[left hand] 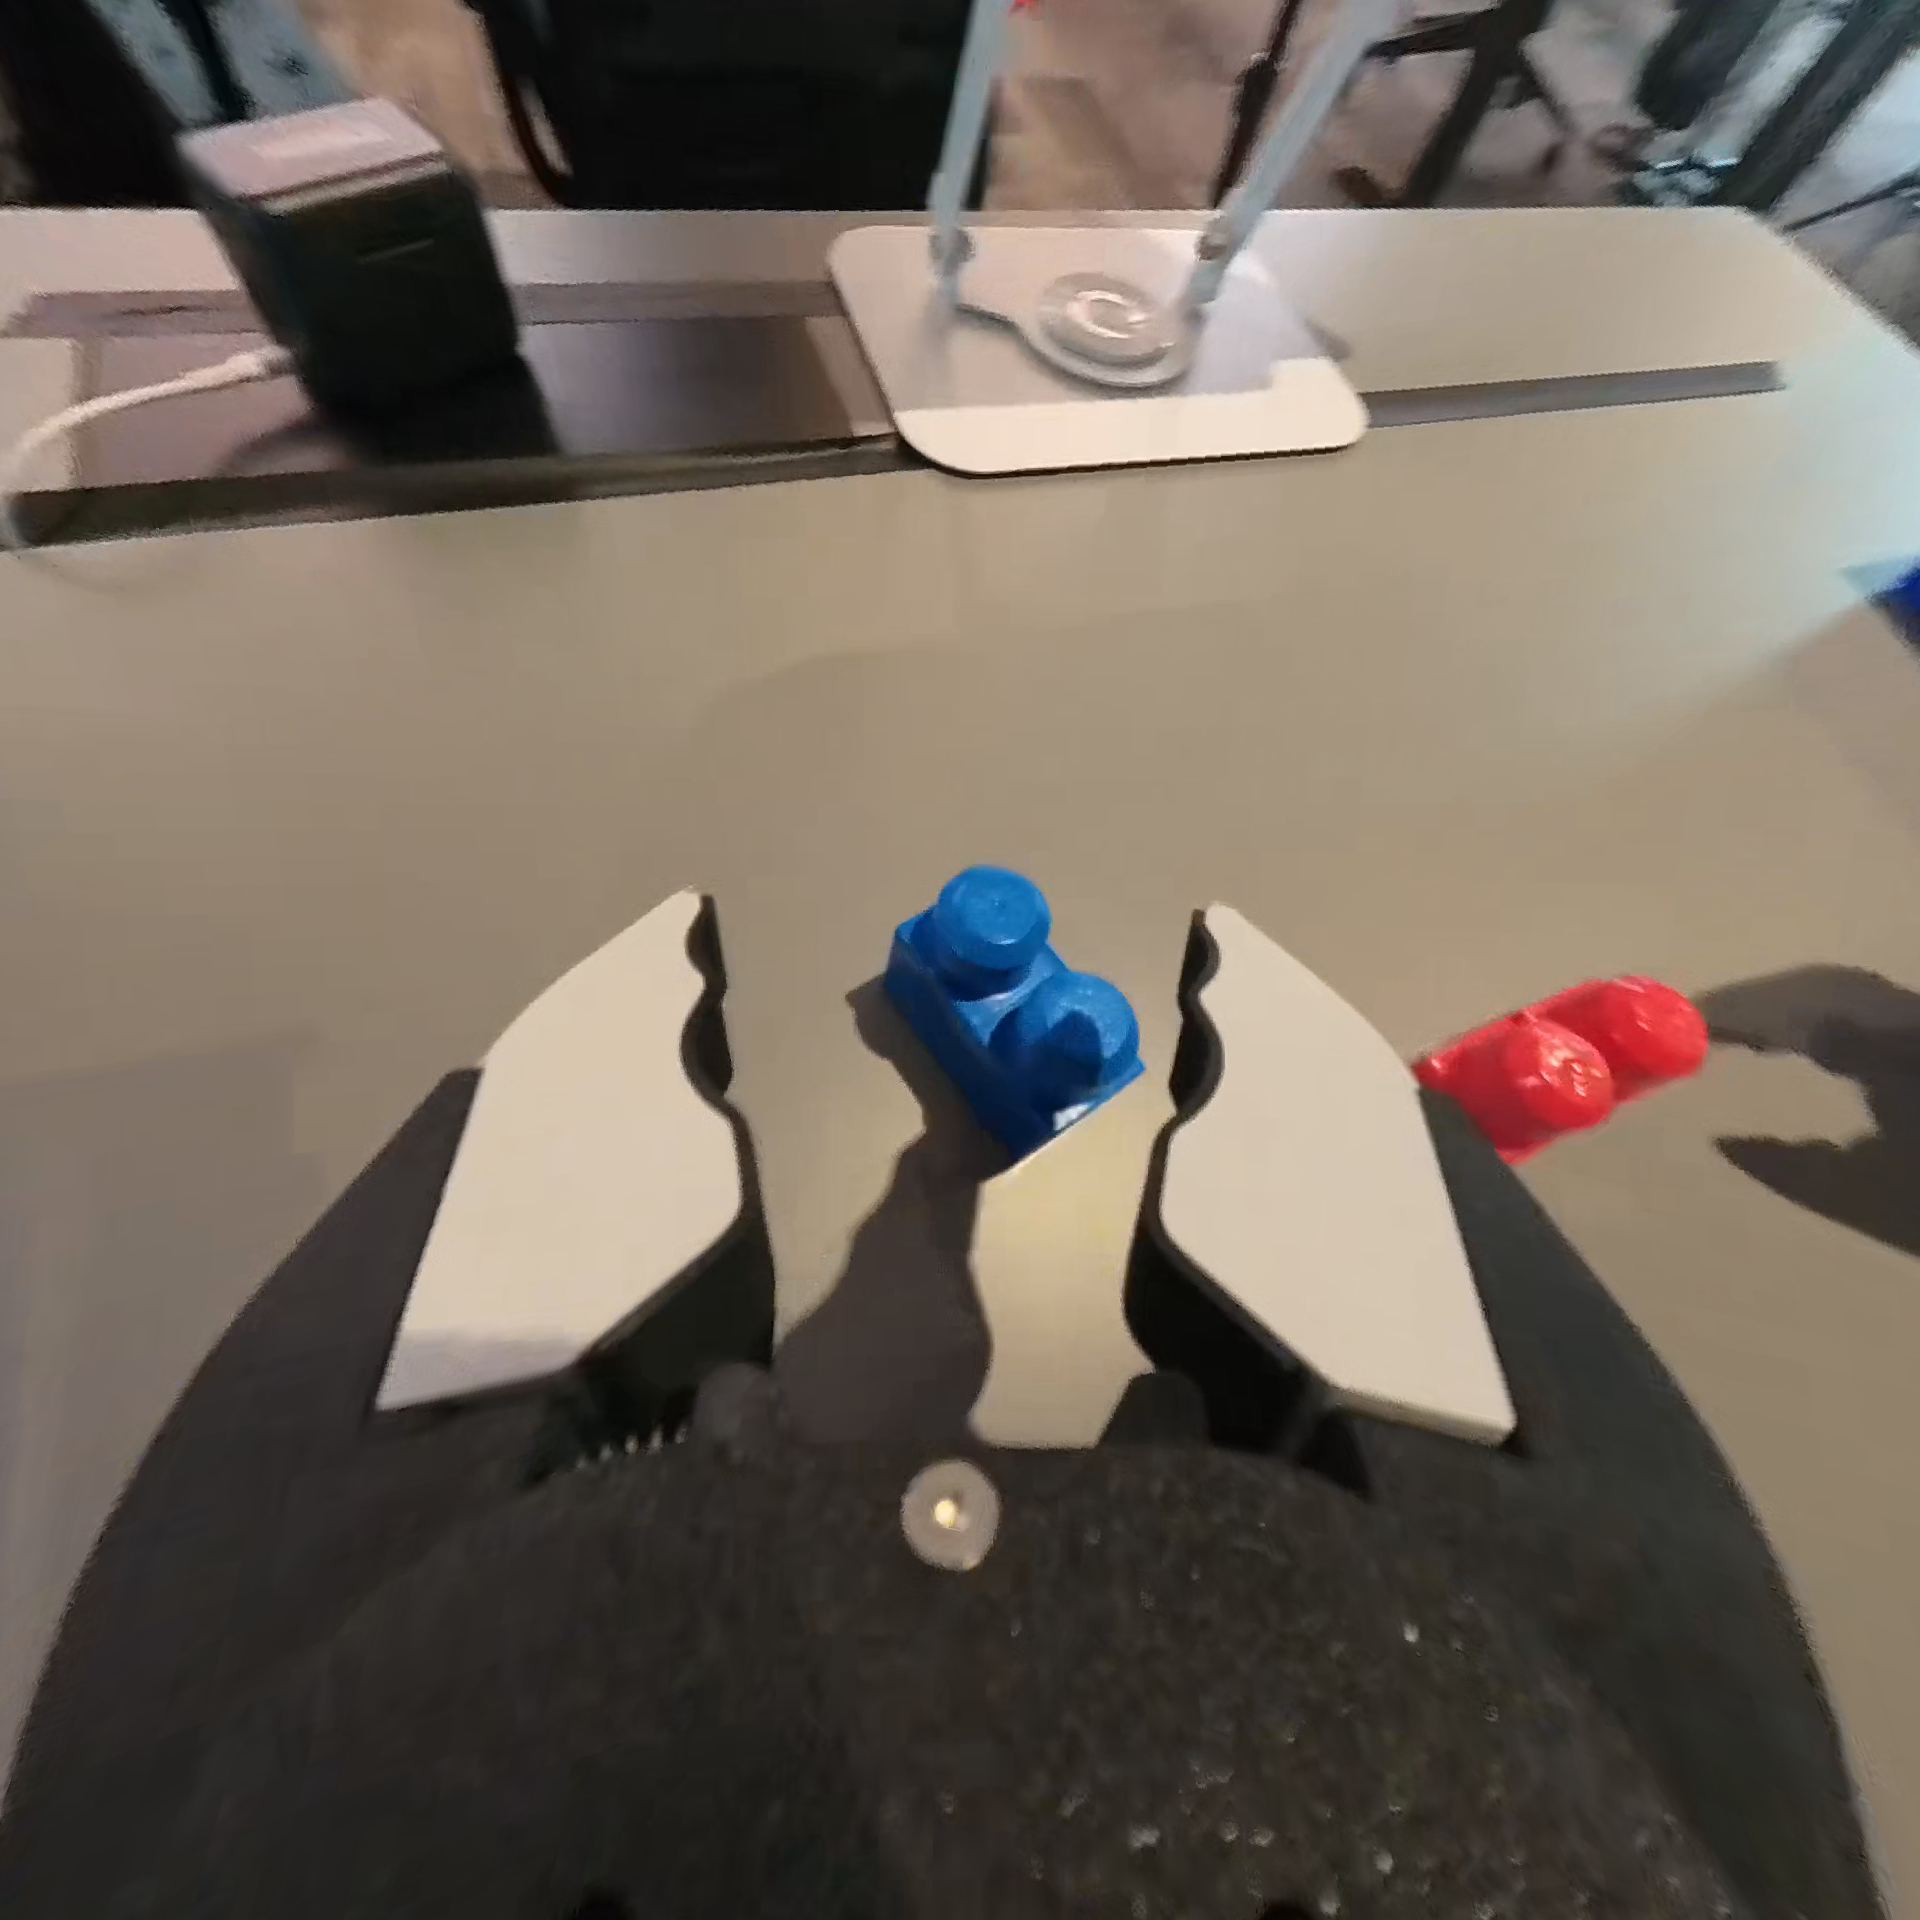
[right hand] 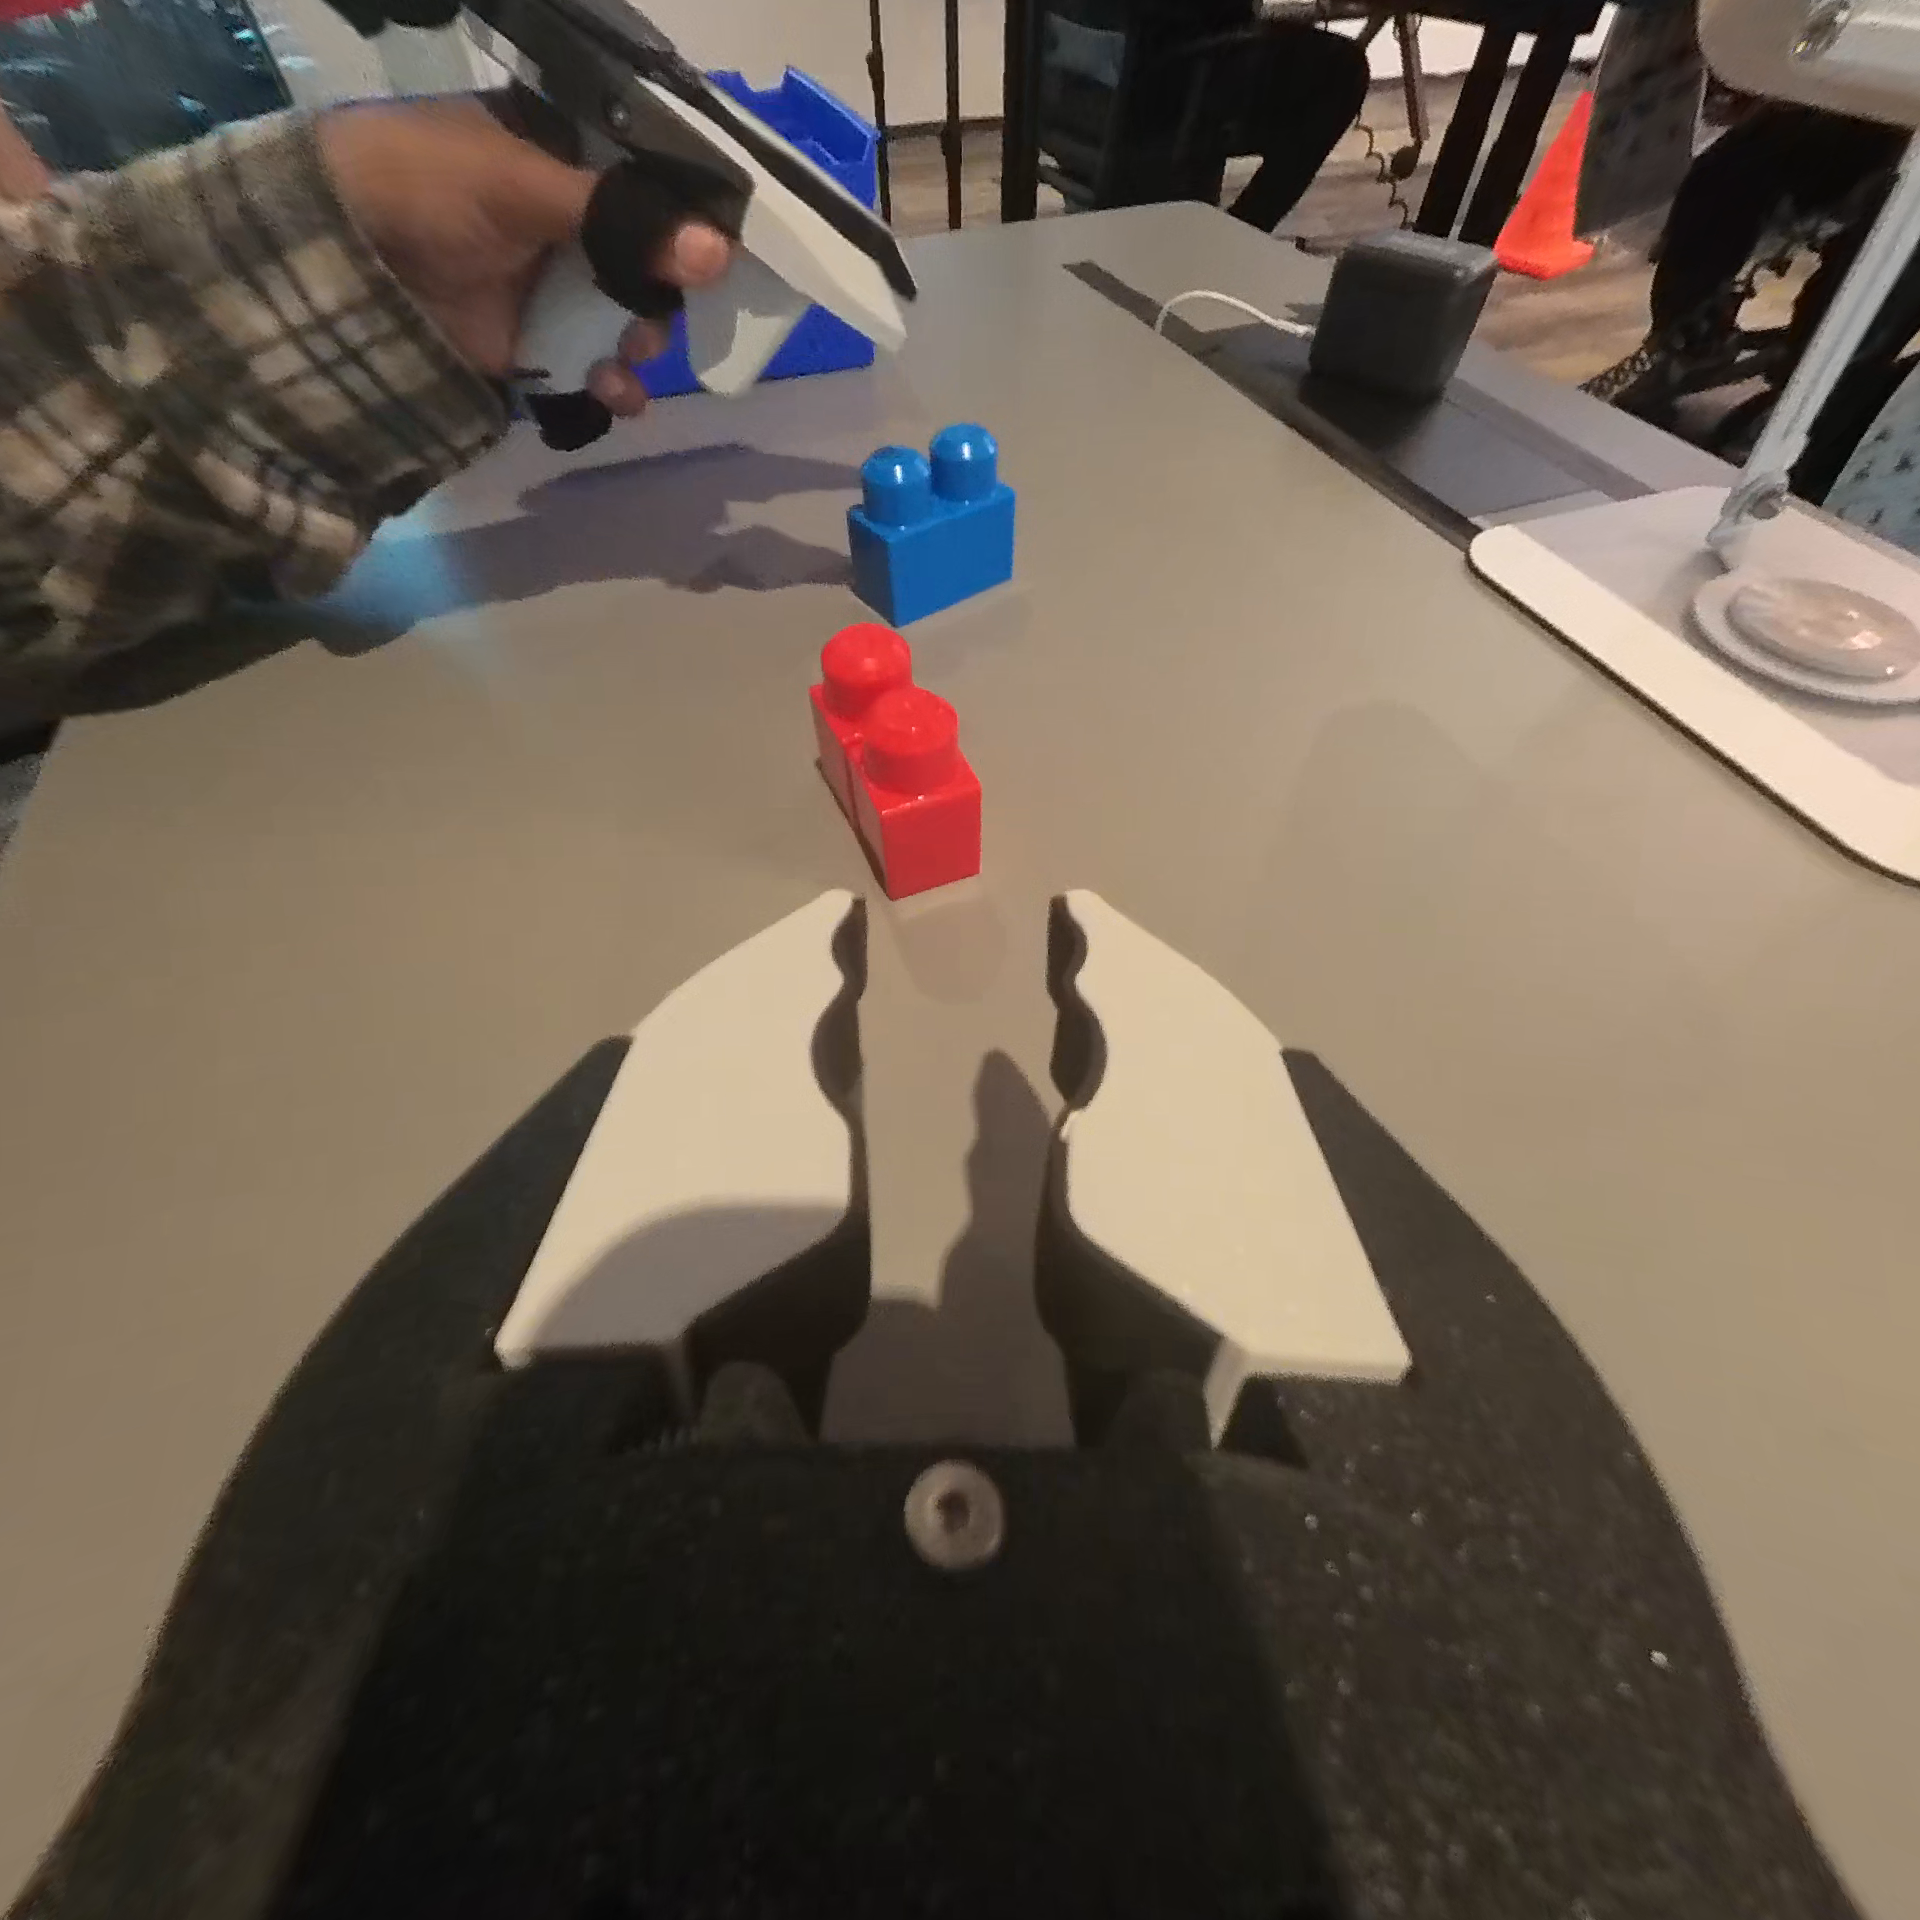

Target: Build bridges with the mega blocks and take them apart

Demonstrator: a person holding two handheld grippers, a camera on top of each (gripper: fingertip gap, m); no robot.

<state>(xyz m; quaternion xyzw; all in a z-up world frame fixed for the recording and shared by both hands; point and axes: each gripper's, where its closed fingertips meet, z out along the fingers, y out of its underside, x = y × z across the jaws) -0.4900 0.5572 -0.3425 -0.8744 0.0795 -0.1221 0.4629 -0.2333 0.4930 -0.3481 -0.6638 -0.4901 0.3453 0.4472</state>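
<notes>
We're hovering the left gripper (left hand: 951,914) over the blue two-stud plastic block (left hand: 1013,1013), fingers spread wide, not touching it. Right gripper (right hand: 956,909) is sitting just short of the red two-stud plastic block (right hand: 899,764), fingers parted, empty. Both blocks are standing upright, near each other, on the grey tabletop (right hand: 1351,831).

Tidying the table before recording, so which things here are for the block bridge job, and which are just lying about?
For the job: blue block, red block.

Lying about: black box with white cable, white lamp base, blue bin, orange cone.
</notes>
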